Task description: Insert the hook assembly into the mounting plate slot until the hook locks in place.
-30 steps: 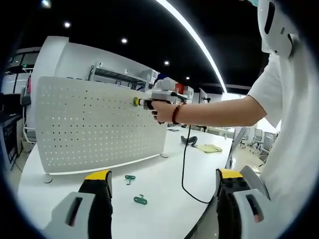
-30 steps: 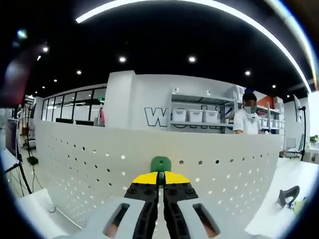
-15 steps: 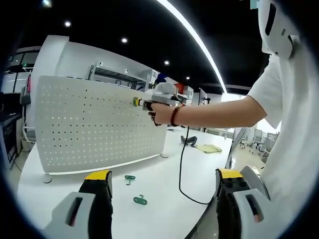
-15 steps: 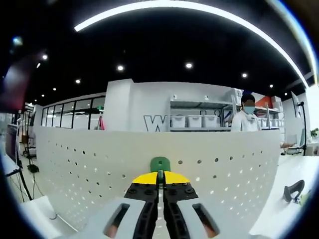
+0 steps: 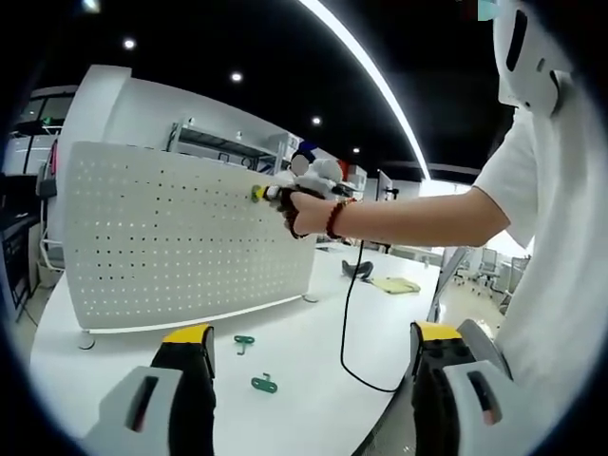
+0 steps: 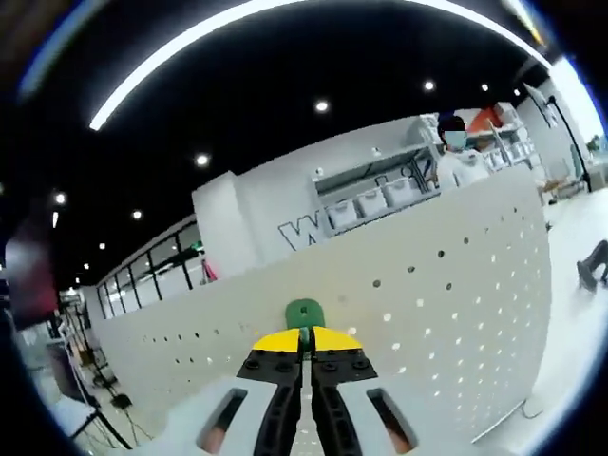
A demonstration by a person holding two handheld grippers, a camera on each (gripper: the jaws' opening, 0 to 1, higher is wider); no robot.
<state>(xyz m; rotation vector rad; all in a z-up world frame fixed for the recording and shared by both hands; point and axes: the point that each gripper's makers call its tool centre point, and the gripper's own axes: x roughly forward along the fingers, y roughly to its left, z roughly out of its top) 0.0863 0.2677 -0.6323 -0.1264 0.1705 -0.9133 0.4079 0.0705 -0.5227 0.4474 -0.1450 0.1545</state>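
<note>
A white perforated mounting plate (image 5: 180,242) stands upright on the white table (image 5: 294,323). In the left gripper view a hand holds my right gripper (image 5: 258,193) with its yellow tips against the plate's upper right part. The right gripper view has my right gripper (image 6: 305,338) shut on a green hook (image 6: 305,313), which sits close against the plate (image 6: 427,313); I cannot tell whether it is in a slot. My left gripper (image 5: 312,334) hangs open over the table's near side, holding nothing. Two more green hooks (image 5: 244,340) (image 5: 263,384) lie on the table in front of the plate.
A black cable (image 5: 346,323) hangs from the right gripper down to the table edge. The person's arm (image 5: 418,214) and white shirt (image 5: 560,247) take up the right side. Another person (image 6: 458,157) stands by shelves behind the plate. A dark object (image 5: 358,271) lies further back.
The right gripper has rolled, so its view of the plate now slants; the hook stays at the plate. In the left gripper view the hand sits slightly higher and more to the left.
</note>
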